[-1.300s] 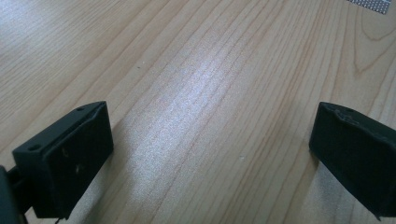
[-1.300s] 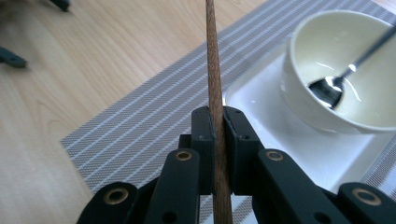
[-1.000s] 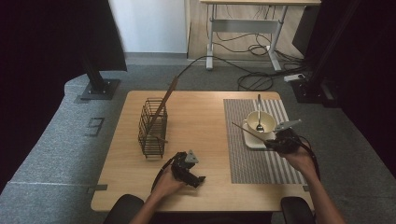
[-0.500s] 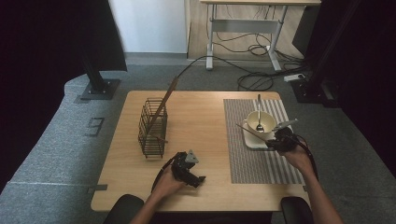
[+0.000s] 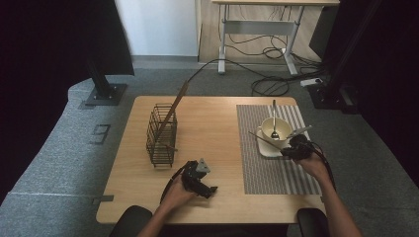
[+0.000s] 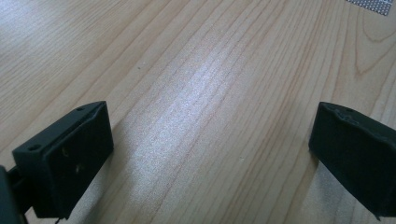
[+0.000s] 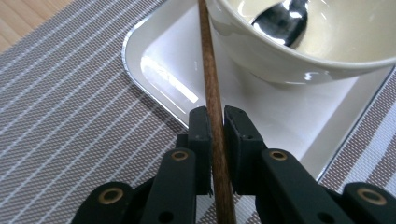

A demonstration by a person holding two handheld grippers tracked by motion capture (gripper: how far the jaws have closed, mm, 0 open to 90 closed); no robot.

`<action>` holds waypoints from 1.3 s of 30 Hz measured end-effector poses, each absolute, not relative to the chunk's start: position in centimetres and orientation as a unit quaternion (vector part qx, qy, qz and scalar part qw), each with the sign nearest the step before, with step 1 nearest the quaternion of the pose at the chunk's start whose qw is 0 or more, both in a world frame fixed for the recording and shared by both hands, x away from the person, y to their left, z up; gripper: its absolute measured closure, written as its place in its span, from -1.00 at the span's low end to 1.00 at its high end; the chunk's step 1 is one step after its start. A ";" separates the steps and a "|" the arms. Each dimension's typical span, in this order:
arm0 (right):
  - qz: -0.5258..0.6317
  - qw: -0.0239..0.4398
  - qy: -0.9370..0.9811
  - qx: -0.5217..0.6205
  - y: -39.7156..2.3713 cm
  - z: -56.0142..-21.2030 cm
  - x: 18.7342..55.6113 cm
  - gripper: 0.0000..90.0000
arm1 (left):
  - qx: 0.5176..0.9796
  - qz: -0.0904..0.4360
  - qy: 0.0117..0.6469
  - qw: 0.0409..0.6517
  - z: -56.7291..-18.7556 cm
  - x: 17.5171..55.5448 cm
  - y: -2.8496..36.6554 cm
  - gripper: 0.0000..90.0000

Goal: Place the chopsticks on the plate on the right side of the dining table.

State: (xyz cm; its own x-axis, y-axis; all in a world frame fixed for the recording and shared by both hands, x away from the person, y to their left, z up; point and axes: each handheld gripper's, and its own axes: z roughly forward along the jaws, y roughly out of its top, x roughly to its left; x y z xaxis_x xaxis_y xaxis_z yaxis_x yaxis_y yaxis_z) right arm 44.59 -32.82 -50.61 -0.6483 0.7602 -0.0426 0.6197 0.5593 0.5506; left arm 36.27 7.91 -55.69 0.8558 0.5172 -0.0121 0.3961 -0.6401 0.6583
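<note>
My right gripper (image 5: 292, 148) (image 7: 215, 123) is shut on a thin brown wooden stick (image 5: 267, 140) (image 7: 208, 70). The stick lies across the corner of a white square tray (image 5: 267, 149) (image 7: 163, 60), beside a cream bowl (image 5: 273, 129) (image 7: 327, 51). A metal spoon (image 5: 274, 123) (image 7: 282, 16) rests in that bowl. The jaws have just been easing open a little, with the stick still between the pads. My left gripper (image 5: 210, 190) (image 6: 210, 149) lies low over bare wood near the front edge, open with nothing between its fingers.
A striped grey placemat (image 5: 276, 168) (image 7: 70, 93) lies under the tray on the table's right side. A dark wire basket (image 5: 161, 133) stands at the left, with a long wooden stick (image 5: 174, 109) leaning out of it.
My right hand has sunk a little with the stick, bringing it down onto the tray beside the bowl. The left hand has stayed where it was.
</note>
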 end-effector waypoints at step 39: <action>0.291 0.190 0.835 0.427 -32.0 -50.5 41.0 -0.72 | 0.901 0.090 0.254 0.339 -55.7 36.3 7.8 -1.00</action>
